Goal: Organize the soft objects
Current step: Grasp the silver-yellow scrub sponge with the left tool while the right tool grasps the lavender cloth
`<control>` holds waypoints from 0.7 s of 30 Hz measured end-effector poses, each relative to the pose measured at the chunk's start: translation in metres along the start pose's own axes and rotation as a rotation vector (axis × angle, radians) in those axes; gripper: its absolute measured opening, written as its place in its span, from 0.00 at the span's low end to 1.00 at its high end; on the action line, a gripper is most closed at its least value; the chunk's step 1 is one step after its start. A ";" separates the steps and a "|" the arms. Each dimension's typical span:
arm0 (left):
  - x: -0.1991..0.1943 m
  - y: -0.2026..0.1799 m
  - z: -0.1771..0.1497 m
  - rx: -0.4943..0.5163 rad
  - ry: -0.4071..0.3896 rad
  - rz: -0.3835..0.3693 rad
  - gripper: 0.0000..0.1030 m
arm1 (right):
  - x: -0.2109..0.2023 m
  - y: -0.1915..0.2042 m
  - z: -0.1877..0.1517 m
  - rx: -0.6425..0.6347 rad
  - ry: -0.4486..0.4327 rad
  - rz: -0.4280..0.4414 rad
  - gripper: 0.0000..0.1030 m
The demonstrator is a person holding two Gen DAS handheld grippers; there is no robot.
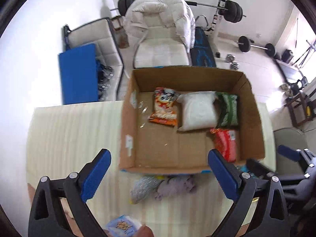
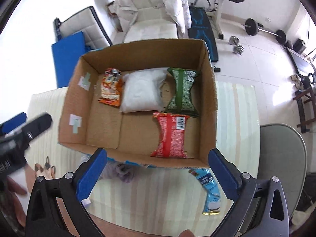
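Note:
An open cardboard box [image 1: 128, 130] [image 2: 73, 106] stands on a striped table. In it lie an orange snack bag [image 1: 164, 106] [image 2: 111, 87], a white pillow pack [image 1: 197, 111] [image 2: 142, 89], a green packet [image 1: 228, 108] [image 2: 182, 92] and a red packet [image 1: 226, 143] [image 2: 171, 136]. In front of the box lie a grey and purple soft toy [image 1: 164, 186] [image 2: 122, 170] and a light blue packet [image 2: 210, 193]. My left gripper [image 1: 158, 175] is open and empty above the toy. My right gripper [image 2: 158, 173] is open and empty over the box's near wall.
A small blue-white packet [image 1: 123, 226] lies at the table's near edge. A white padded chair [image 1: 160, 45] stands behind the table, a grey chair [image 2: 282, 158] at its right. Barbells, dumbbells [image 2: 237, 45] and a blue mat [image 1: 79, 75] are on the floor.

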State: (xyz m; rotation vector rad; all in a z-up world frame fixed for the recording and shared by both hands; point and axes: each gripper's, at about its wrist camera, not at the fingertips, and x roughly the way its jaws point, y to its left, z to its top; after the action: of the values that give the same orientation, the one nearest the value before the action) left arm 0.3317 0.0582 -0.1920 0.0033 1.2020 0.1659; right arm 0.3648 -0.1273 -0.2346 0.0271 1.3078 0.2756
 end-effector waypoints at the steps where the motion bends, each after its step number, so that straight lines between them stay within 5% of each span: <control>1: -0.001 0.002 -0.009 0.005 -0.005 0.034 0.98 | -0.002 -0.002 -0.005 0.011 0.000 0.002 1.00; 6: 0.014 0.016 -0.052 0.069 0.001 0.216 0.98 | 0.006 -0.023 -0.045 0.199 0.047 0.125 1.00; 12: 0.066 0.041 -0.098 0.168 0.087 0.307 0.98 | 0.069 -0.023 -0.110 0.445 0.191 0.260 1.00; 14: 0.084 0.050 -0.103 0.178 0.110 0.298 0.98 | 0.085 -0.021 -0.124 0.483 0.216 0.203 1.00; 21: 0.142 0.043 -0.108 0.312 0.177 0.248 0.98 | 0.097 -0.074 -0.138 0.423 0.181 -0.216 0.99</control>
State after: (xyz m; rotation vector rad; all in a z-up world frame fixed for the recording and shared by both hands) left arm 0.2760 0.1103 -0.3586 0.4196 1.3923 0.1967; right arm 0.2693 -0.1969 -0.3764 0.2217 1.5164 -0.1903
